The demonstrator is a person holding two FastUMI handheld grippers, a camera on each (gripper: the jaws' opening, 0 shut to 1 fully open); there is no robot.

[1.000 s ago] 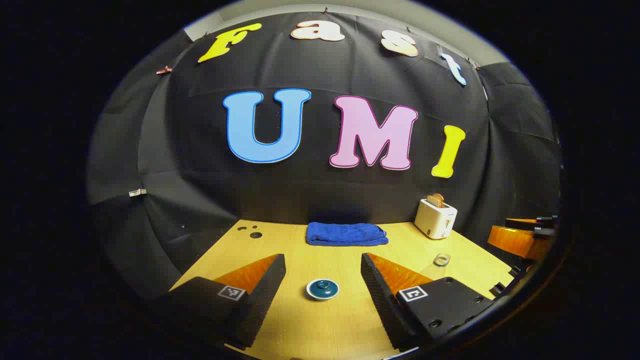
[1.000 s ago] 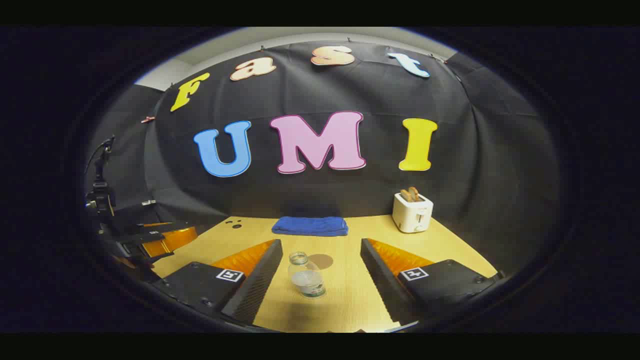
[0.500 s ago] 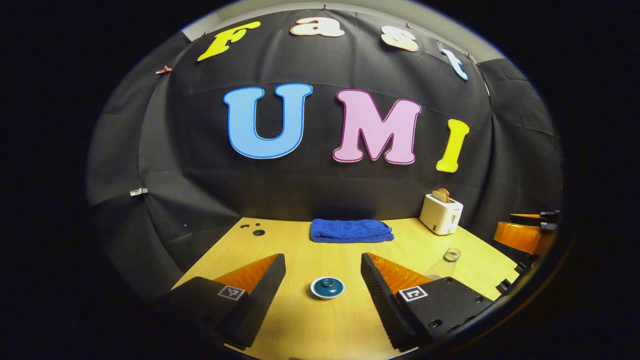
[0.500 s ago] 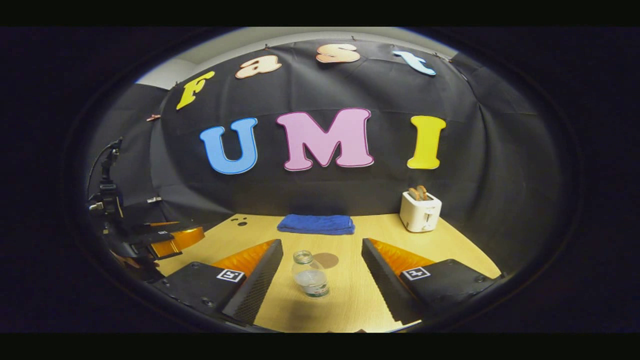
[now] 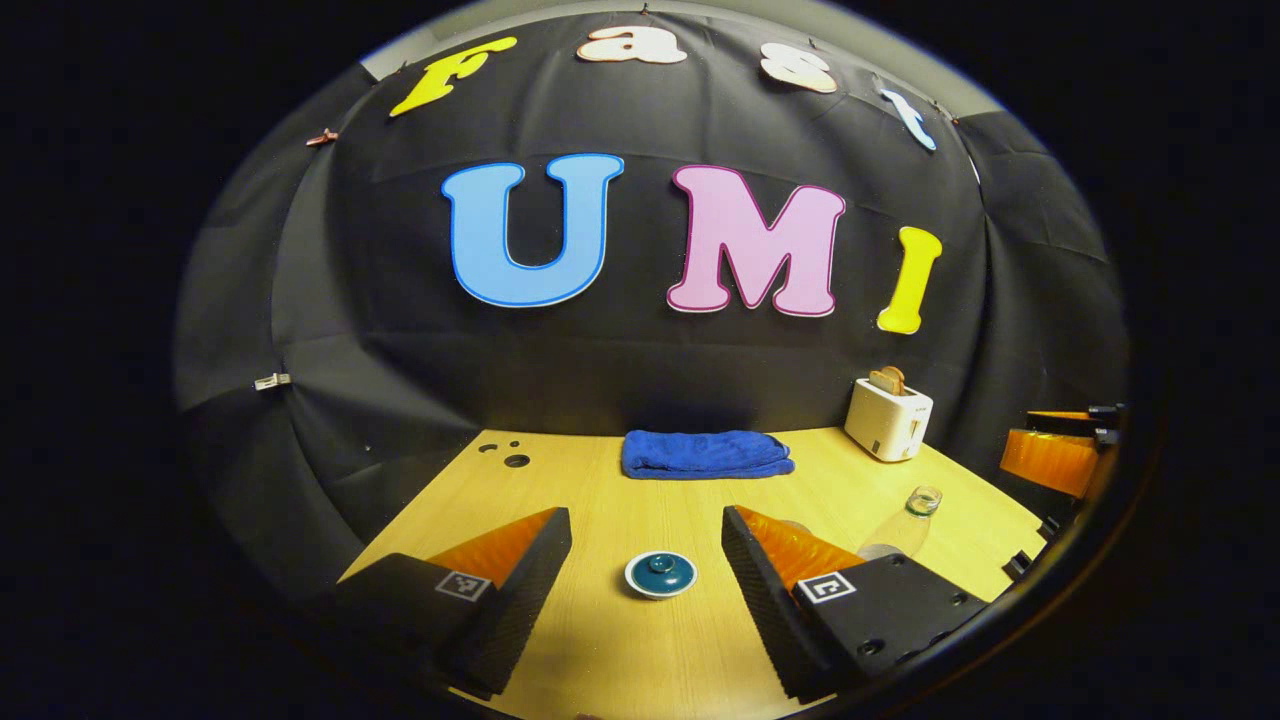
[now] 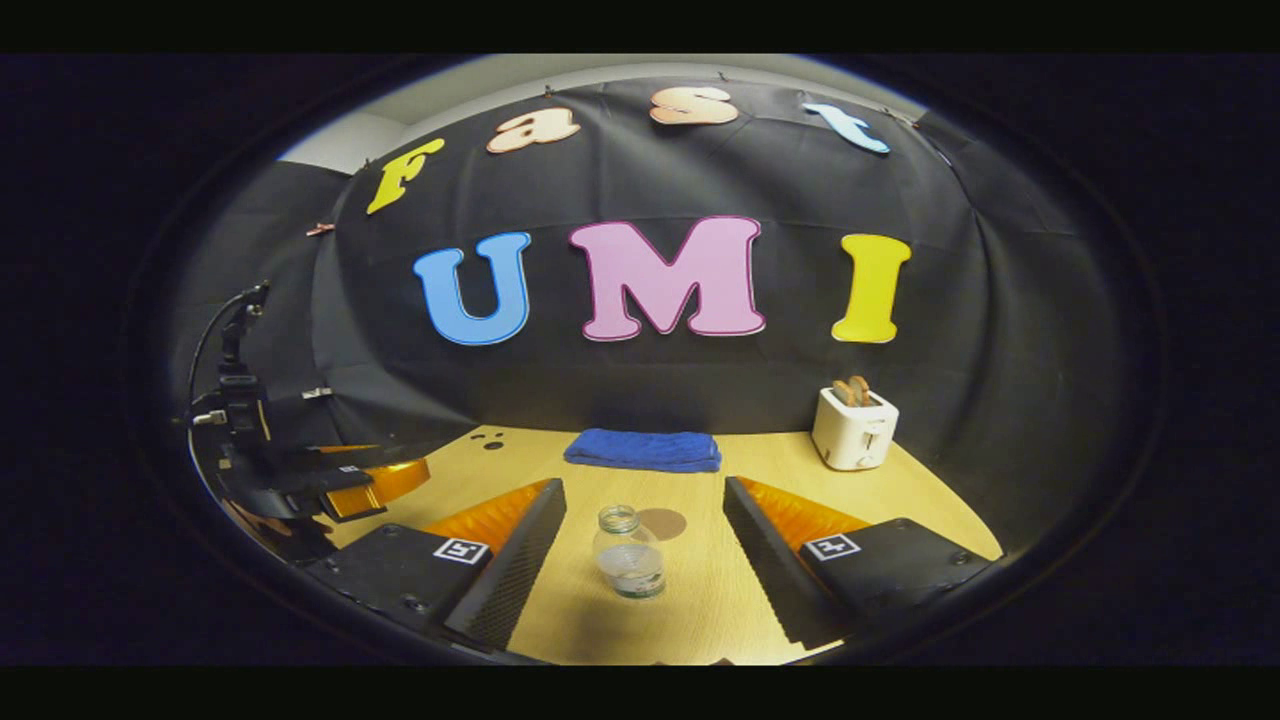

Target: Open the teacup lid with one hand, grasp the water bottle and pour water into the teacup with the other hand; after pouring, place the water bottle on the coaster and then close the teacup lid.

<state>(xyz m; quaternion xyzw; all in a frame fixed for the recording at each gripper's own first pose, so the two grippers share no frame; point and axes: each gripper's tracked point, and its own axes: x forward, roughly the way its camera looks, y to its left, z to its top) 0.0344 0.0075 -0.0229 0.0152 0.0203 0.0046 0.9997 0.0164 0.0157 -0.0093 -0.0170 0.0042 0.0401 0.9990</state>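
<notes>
In the left gripper view, the left hand-held gripper (image 5: 646,590) is hovering over the wooden bench (image 5: 620,660) with its fingers standing wide apart, gripping nothing. The teacup (image 5: 661,575), dark teal with a white rim and its knobbed lid (image 5: 661,566) sitting closed on top, is lying in the gap between the two fingers, a little way ahead of them and touching neither. Off to the right of this view the clear water bottle (image 5: 905,525) is peeking out from behind the gripper's right finger, and at the far right edge the other gripper is showing partly.

The right gripper view is giving what the first cannot — the water bottle (image 6: 629,551) in full, standing upright and uncapped, its mouth open, between the spread fingers of the right hand-held gripper (image 6: 644,560), which is likewise apart and clamping nothing. Just behind the bottle a round brown coaster (image 6: 662,522) is lying flat on the bench (image 6: 700,610); whether the two are touching I cannot tell. At the left edge of this view the left gripper (image 6: 345,480) is appearing farther off.

At the back of the bench a folded blue towel (image 6: 642,450) is resting against the cloth wall, and a white toaster (image 6: 853,428) with slices of toast sticking up is standing well to the right of it — both views are showing these.
</notes>
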